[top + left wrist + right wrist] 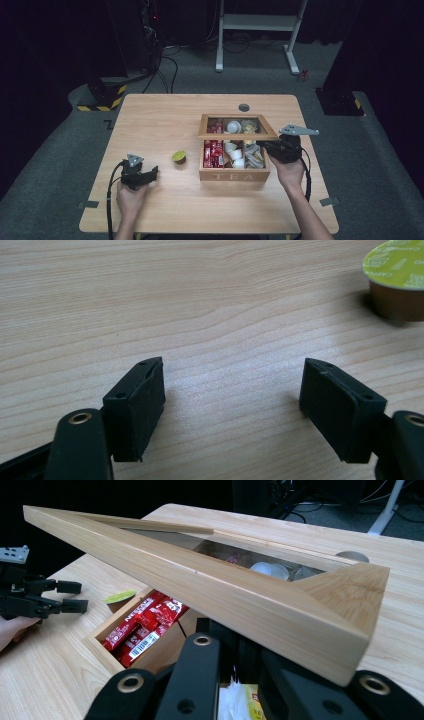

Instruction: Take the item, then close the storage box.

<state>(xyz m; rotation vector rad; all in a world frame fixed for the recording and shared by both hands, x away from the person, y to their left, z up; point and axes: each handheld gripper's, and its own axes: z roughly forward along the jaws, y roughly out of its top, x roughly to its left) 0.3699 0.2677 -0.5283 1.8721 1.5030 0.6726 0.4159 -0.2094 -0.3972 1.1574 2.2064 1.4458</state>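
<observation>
Left claw (153,173) wide and empty near the table's (160,115) front left edge, small green-topped brown capsule (179,157) just beyond it, right claw (263,146) pinching the wooden tea box's glass-paned lid (237,133) half raised toward the right edge, grey carpet (60,165), dark room.

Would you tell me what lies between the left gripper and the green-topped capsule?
Nothing: bare table separates the left gripper from the capsule, as the high view shows.

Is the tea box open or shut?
Open. The lid is lifted off the box, so the red packets inside show.
</observation>
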